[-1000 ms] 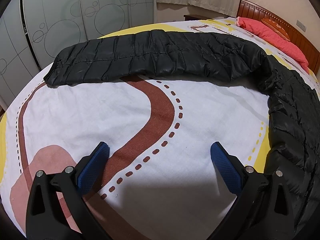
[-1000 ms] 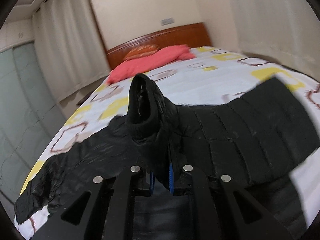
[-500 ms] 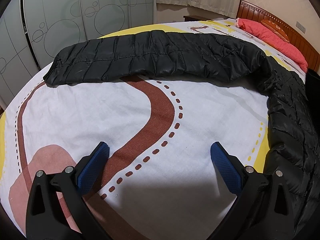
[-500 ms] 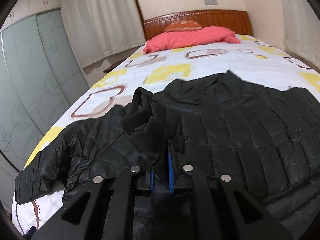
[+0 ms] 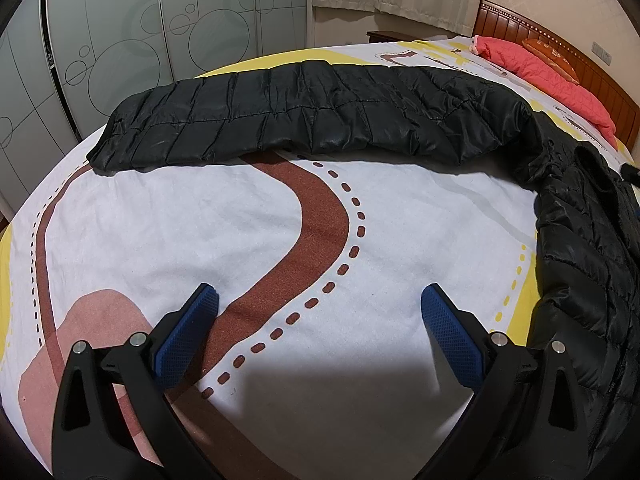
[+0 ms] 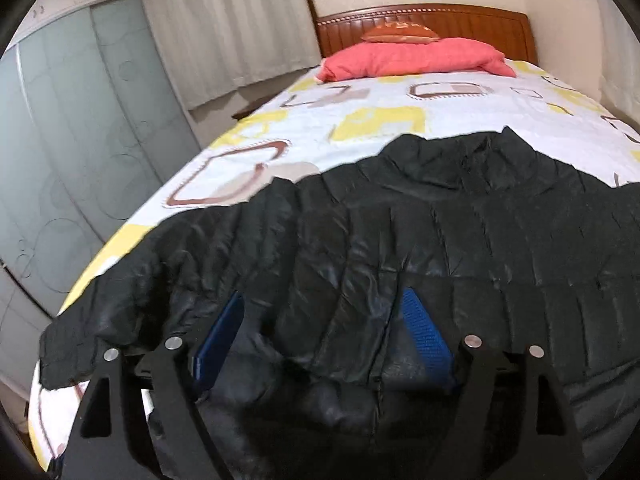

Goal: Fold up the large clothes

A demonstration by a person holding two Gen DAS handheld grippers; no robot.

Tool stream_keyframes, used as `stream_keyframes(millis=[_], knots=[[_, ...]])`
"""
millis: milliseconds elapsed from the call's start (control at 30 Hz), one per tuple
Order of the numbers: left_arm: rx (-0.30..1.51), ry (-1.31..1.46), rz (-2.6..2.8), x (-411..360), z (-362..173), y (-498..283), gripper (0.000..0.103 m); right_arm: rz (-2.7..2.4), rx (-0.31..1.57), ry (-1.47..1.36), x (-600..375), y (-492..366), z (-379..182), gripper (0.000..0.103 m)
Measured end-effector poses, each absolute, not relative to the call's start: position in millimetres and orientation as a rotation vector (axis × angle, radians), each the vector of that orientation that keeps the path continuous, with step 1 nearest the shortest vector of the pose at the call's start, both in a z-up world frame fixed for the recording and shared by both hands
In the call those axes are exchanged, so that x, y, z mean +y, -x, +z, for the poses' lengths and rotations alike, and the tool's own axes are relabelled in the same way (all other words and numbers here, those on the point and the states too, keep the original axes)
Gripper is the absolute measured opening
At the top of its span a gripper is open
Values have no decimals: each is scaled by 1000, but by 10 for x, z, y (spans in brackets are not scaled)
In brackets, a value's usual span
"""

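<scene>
A black quilted puffer jacket (image 5: 320,120) lies on the bed, one sleeve stretched out to the left, its body at the right edge of the left wrist view. My left gripper (image 5: 318,312) is open and empty over bare sheet, short of the sleeve. In the right wrist view the jacket's body (image 6: 440,232) lies spread flat across the bed. My right gripper (image 6: 324,316) is open, low over the jacket, with a fold of the fabric lying loose between its blue pads (image 6: 424,332).
The bed sheet (image 5: 200,232) is white with brown and yellow patterns. A red quilt (image 6: 412,58) and an orange pillow (image 6: 400,34) lie at the wooden headboard (image 6: 480,24). Frosted wardrobe doors (image 5: 120,40) stand past the bed's left side.
My right gripper has opened and let go of the jacket part it held up; that part now lies flat on the body. The left gripper has barely moved.
</scene>
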State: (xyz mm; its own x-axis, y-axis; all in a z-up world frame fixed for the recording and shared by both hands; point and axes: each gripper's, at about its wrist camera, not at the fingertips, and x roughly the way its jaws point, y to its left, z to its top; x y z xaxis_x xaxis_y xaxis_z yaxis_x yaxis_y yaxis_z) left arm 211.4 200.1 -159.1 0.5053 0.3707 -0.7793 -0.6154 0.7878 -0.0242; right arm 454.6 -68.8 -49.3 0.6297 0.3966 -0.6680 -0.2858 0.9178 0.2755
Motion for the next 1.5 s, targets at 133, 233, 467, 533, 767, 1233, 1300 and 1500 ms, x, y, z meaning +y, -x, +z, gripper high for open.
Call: stream_keyframes(millis=[133,233,467,533,767,1233,1300,1500], knots=[[852,317,607,2000,-1591,-2114,101,350,714,-184,-1182,-4480,-248,80],[852,316,607,2001,-1591,-2114,101,203,671,-197,-1896,-4588,-146,75],[854,312,610,2001,-1588,-2114,101,-209,741,-280,-3527,-4963,-389,49],[854,311,610,2003,-1587,-2117,101,-249,791,-270,-3654,-5014,-589,49],[857,306,613,2005,-1586,-2124,101,-205,898,-150,-3418,-5145,-844,50],[856,307,611,2016,-1589,-2123,101,-64,846,-132,-2852,-5011,-720,53],[856,308,611,2008,-1588,-2124,101,-41,836,-109,-2727,-4972,-725,54],[860,320,604,2035,-1591,-2132,101,-47,884,-114,-2752,-5042,-1009,56]])
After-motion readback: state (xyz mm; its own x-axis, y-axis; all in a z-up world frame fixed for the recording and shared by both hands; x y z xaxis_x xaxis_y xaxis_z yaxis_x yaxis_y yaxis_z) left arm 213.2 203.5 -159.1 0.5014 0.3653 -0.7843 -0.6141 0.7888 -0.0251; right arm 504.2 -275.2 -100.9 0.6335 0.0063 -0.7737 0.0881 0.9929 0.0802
